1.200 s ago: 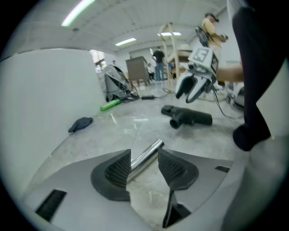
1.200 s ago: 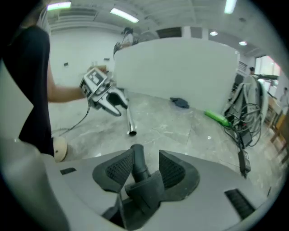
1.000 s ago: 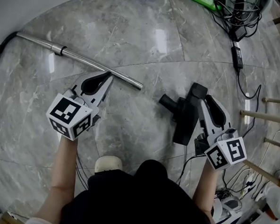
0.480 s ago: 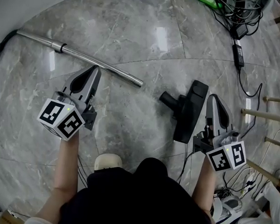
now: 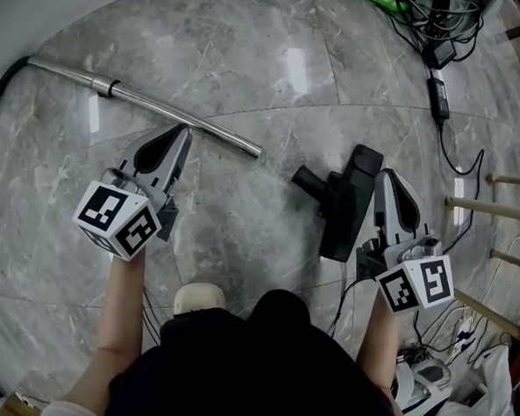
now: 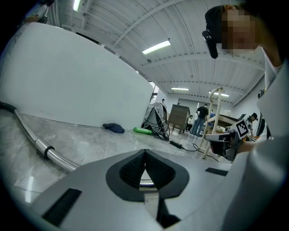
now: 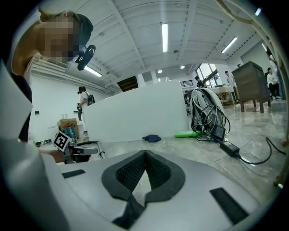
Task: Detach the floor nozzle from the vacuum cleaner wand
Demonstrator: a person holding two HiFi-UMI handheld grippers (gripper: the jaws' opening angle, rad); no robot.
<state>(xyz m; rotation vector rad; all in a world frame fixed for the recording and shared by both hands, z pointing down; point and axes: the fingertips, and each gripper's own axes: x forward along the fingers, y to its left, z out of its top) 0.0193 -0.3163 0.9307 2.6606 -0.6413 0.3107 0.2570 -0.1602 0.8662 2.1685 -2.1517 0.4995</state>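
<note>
Both grippers are now drawn back: left gripper (image 5: 182,133) and right gripper (image 5: 383,176) are closed and empty. Floor nozzle (image 5: 348,210) lies apart from wand (image 5: 160,110); detachment appears complete.

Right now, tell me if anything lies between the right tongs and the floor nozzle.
Nothing visible does. The right tongs, shut and empty, hang close beside the right edge of the floor nozzle, with no object between them. The nozzle already lies apart from the wand, which rests further left.

Bright, sharp, fisheye-warped; perhaps mild glare.
</note>
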